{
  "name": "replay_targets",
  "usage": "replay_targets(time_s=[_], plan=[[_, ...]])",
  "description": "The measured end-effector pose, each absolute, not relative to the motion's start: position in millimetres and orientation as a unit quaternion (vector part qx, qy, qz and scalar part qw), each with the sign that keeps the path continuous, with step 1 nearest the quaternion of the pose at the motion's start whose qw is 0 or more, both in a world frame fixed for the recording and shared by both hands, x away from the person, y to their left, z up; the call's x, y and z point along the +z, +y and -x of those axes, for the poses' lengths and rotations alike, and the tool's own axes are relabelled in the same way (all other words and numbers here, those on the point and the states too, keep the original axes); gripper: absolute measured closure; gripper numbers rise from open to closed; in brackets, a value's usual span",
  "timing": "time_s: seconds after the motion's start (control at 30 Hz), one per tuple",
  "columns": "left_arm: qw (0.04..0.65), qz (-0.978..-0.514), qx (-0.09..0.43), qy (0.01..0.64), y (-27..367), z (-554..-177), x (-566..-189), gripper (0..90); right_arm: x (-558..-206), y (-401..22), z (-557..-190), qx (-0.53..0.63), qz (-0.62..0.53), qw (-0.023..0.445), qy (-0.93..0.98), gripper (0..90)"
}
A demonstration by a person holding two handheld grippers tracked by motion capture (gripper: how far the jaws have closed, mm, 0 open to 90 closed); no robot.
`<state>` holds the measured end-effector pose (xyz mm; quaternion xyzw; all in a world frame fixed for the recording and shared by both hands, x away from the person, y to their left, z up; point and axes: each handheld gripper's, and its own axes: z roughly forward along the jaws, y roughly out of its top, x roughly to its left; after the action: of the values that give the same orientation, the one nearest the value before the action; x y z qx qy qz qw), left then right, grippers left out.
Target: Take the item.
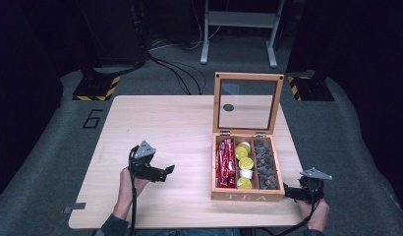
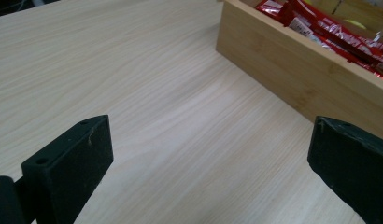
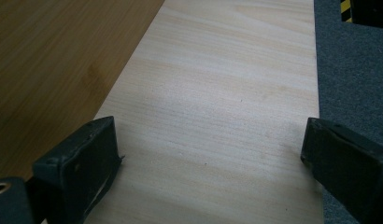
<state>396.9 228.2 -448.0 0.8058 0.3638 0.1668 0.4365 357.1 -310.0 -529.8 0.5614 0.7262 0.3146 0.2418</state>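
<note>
Tea box (image 1: pixel 247 195), rigid wood with a hinged glass lid (image 1: pixel 247 104) and probably weighty, suits your wide-open, empty left gripper (image 1: pixel 168 170) and right gripper (image 1: pixel 287 190) clamping its side walls.

The left gripper (image 1: pixel 166 170) is held low in the person's left hand (image 1: pixel 127 179), jaws spread wide and empty. The right gripper (image 1: pixel 287 191), in the right hand (image 1: pixel 315 209), likewise has its jaws wide apart, gripping nothing.
</note>
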Motion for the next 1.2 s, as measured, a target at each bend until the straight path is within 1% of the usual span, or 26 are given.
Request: replay_targets(time_s=[0.53, 1.2], plan=[[0.435, -0.823, 0.149, 0.332, 173.3, -416.1, -426.7, 0.2, -529.9, -310.0, -357.1, 0.314, -0.561, 0.242, 0.727, 3.4], [0.429, -0.846, 0.124, 0.290, 103.8, -428.1, -424.4, 0.2, -529.8, -310.1, -356.9, 0.315, -0.558, 0.243, 0.728, 4.1]])
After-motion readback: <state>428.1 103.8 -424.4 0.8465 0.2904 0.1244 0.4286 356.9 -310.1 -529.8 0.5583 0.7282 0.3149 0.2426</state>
